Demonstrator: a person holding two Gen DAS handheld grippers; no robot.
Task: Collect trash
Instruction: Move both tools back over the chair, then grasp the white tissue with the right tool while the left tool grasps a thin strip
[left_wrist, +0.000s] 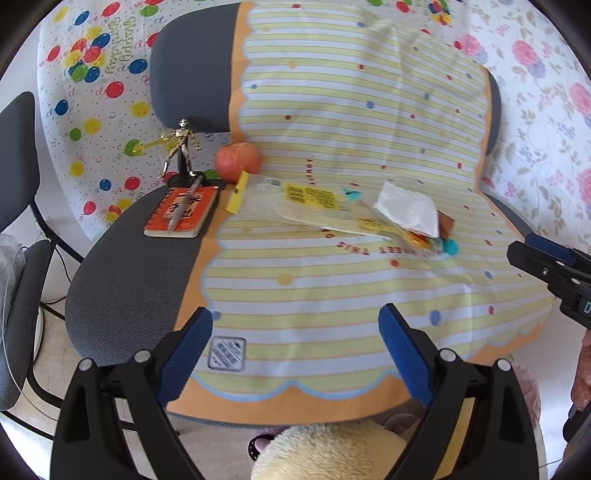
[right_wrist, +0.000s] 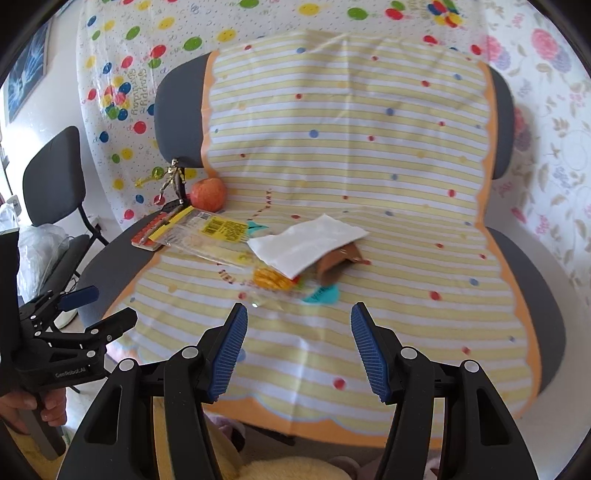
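Note:
Trash lies on the striped cloth (left_wrist: 332, 288) over the chair seat: a white napkin (right_wrist: 306, 245) (left_wrist: 406, 210) on top of a brown wrapper (right_wrist: 338, 264), a clear plastic package with yellow labels (right_wrist: 210, 232) (left_wrist: 295, 201), and a small colourful wrapper (right_wrist: 275, 282) (left_wrist: 421, 238). My left gripper (left_wrist: 295, 354) is open and empty above the seat's front. My right gripper (right_wrist: 299, 350) is open and empty, just short of the colourful wrapper. Each gripper shows at the edge of the other's view.
A red apple (left_wrist: 238, 160) (right_wrist: 208, 194), a metal figurine (left_wrist: 181, 147), and an orange notebook (left_wrist: 183, 216) with a pen (left_wrist: 186, 206) sit at the seat's back left. A second chair (right_wrist: 55, 181) stands left. A fuzzy cream object (left_wrist: 332, 450) is below.

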